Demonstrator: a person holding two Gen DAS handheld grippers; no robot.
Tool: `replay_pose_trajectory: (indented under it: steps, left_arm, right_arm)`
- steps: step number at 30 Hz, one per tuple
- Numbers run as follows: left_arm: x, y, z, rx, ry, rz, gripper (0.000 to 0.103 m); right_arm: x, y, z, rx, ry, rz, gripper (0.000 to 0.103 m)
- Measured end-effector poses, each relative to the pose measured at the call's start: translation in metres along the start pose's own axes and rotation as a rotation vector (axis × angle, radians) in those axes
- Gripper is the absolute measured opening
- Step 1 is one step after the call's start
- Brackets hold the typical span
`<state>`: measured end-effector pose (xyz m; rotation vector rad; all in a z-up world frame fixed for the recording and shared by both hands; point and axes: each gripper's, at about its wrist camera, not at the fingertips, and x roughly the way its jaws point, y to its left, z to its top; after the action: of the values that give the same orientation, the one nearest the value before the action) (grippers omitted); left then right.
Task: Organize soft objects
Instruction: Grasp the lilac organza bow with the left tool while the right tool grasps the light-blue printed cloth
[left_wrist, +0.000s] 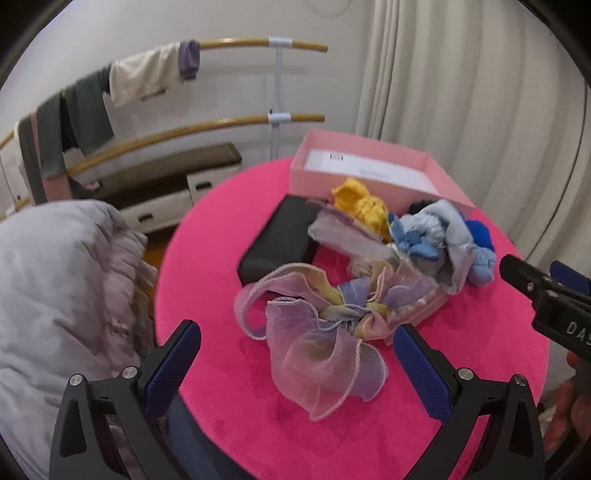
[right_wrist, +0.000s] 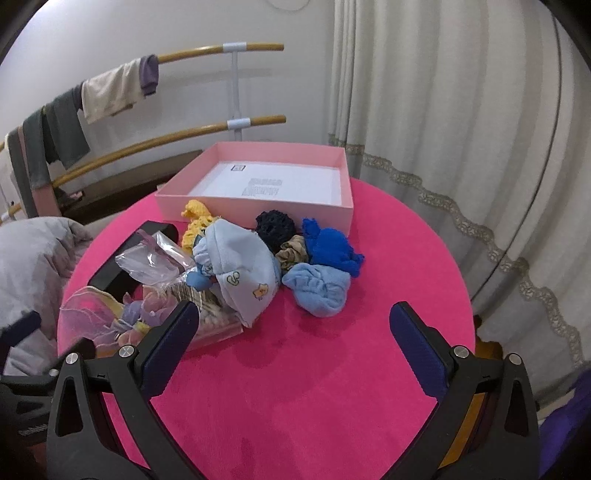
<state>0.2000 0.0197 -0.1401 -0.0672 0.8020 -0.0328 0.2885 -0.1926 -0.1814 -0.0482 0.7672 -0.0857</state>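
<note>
Pale curtains and a wall with two wooden rails hung with clothes stand behind a round pink table (left_wrist: 480, 332).

Left wrist view: the left gripper (left_wrist: 297, 360) hangs above the table's near edge with its jaws spread wide and nothing between them. Just beyond its fingertips lies a sheer pastel scrunchie (left_wrist: 317, 332). Past it is a heap of soft things: a yellow crocheted piece (left_wrist: 364, 205), a pale blue cap (left_wrist: 448, 229) and a clear plastic bag (left_wrist: 369, 243), with a black case (left_wrist: 280, 236) on the heap's left. An open pink box (left_wrist: 369, 170) sits at the far edge. The right gripper's black tip shows at the right border.

Right wrist view: the right gripper (right_wrist: 293, 334) is also wide open and holds nothing, over bare table near the front edge. Ahead lie a light blue scrunchie (right_wrist: 319, 290), a royal blue one (right_wrist: 332, 247), a tan one (right_wrist: 291, 253) and a black net piece (right_wrist: 275, 225), all close before the box (right_wrist: 255, 208).
</note>
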Motion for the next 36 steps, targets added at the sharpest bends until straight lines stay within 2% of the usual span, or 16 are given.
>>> replay_pose_trajectory:
  steps: [6, 9, 15, 18, 20, 22, 24, 27, 32, 34, 36]
  left_arm:
    - [0.039, -0.001, 0.009, 0.029, 0.056, -0.033, 0.103]
    - [0.056, -0.002, 0.009, -0.002, 0.072, -0.033, 0.103]
    - [0.083, -0.003, 0.011, -0.123, 0.103, -0.005, 0.103]
    - [0.089, -0.008, 0.008, -0.141, 0.106, 0.005, 0.101]
    - [0.095, -0.013, 0.008, -0.153, 0.113, 0.01, 0.094]
    - [0.102, -0.019, 0.009, -0.153, 0.121, 0.019, 0.092]
    - [0.105, -0.022, 0.013, -0.14, 0.123, 0.027, 0.09]
    - [0.111, -0.028, 0.018, -0.112, 0.131, 0.034, 0.082]
    - [0.113, -0.036, 0.021, -0.08, 0.136, -0.01, 0.049]
    - [0.111, -0.035, 0.021, -0.077, 0.14, -0.023, 0.042]
    - [0.108, -0.036, 0.019, -0.078, 0.14, -0.023, 0.04]
  right_arm:
    - [0.01, 0.005, 0.004, 0.006, 0.034, -0.015, 0.103]
    - [0.018, 0.004, 0.007, 0.002, 0.044, 0.013, 0.1]
    - [0.04, 0.013, 0.019, -0.074, 0.056, 0.105, 0.094]
    - [0.057, 0.014, 0.024, -0.097, 0.078, 0.177, 0.085]
    - [0.068, 0.013, 0.024, -0.102, 0.1, 0.223, 0.074]
    - [0.078, 0.009, 0.024, -0.093, 0.118, 0.276, 0.067]
    - [0.086, 0.008, 0.025, -0.084, 0.121, 0.334, 0.067]
    - [0.096, 0.006, 0.023, -0.082, 0.129, 0.373, 0.058]
    - [0.097, -0.004, 0.022, -0.06, 0.125, 0.428, 0.042]
    - [0.093, -0.012, 0.022, -0.042, 0.119, 0.439, 0.041]
    - [0.088, -0.018, 0.022, -0.031, 0.112, 0.44, 0.041]
